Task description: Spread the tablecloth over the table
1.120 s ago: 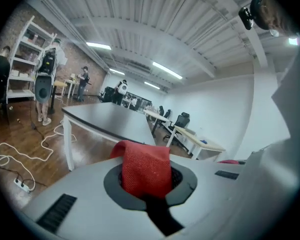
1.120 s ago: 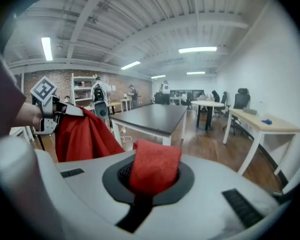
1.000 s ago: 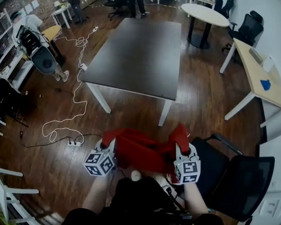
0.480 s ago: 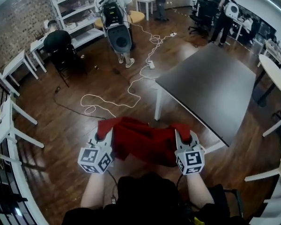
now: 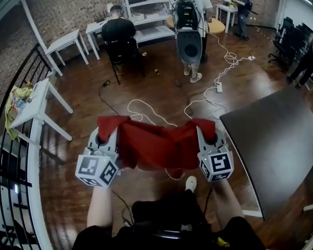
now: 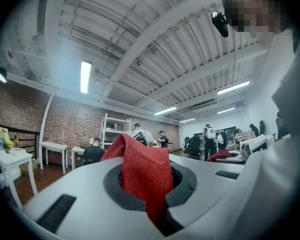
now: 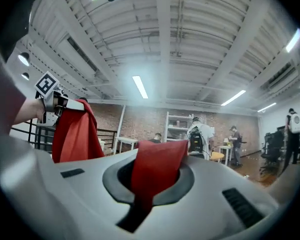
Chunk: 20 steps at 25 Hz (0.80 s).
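A red tablecloth (image 5: pixel 154 144) hangs bunched between my two grippers, held up at chest height over the wooden floor. My left gripper (image 5: pixel 105 138) is shut on its left corner, and the red weave (image 6: pixel 145 176) fills the closed jaws in the left gripper view. My right gripper (image 5: pixel 207 134) is shut on the right corner, with the cloth (image 7: pixel 155 169) pinched in its jaws in the right gripper view. The dark table (image 5: pixel 281 139) lies to the right, its near corner just beyond the right gripper. No cloth lies on it.
White power cables (image 5: pixel 198 100) snake over the floor ahead. A person sits at a white desk (image 5: pixel 120 33) at the back, another person with a backpack (image 5: pixel 190 14) stands near shelves. A small white table (image 5: pixel 36 105) and a black railing (image 5: pixel 10 155) are at the left.
The view has swung left: the dark table slid from ahead to the right edge. Both grippers kept their hold on the red cloth and rose, with the cloth stretched wider between them.
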{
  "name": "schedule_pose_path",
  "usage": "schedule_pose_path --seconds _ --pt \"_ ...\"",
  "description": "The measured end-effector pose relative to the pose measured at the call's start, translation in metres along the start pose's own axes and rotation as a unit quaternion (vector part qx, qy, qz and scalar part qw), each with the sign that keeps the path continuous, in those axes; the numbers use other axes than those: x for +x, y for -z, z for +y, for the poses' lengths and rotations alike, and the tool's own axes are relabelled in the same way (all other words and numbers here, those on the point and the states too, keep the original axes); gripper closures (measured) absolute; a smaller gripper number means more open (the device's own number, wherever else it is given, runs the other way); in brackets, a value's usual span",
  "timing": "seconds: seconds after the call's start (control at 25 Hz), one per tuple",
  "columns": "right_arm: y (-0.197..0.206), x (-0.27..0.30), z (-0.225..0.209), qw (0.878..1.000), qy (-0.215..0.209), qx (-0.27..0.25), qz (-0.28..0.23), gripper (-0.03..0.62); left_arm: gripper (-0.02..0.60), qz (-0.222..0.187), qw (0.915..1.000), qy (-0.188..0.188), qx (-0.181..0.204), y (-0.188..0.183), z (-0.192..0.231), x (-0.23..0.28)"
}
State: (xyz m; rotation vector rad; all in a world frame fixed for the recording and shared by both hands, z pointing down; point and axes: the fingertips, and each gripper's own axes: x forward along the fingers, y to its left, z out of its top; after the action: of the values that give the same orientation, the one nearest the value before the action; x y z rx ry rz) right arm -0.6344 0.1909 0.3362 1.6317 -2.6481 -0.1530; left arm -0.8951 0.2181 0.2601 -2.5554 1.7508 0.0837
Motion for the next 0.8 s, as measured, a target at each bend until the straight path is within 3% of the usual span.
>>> schedule_pose_path --seconds 0.16,0.32,0.6,0.8 --pt "0.008 0.07 -0.047 0.998 -0.057 0.006 -0.003 0.582 0.574 0.0 0.9979 -0.064 -0.01 0.001 0.019 0.061" --pt "0.007 0.131 -0.099 0.995 -0.102 -0.002 0.001 0.583 0.574 -0.004 0.9953 -0.095 -0.02 -0.001 0.022 0.124" --pt "0.046 0.223 -0.14 0.993 -0.109 0.016 0.045 0.582 0.574 0.031 0.9936 -0.097 -0.048 0.036 0.063 0.226" --pt "0.09 0.289 -0.207 0.995 -0.062 0.015 0.073 0.583 0.574 0.051 0.9959 -0.045 -0.06 0.081 0.082 0.343"
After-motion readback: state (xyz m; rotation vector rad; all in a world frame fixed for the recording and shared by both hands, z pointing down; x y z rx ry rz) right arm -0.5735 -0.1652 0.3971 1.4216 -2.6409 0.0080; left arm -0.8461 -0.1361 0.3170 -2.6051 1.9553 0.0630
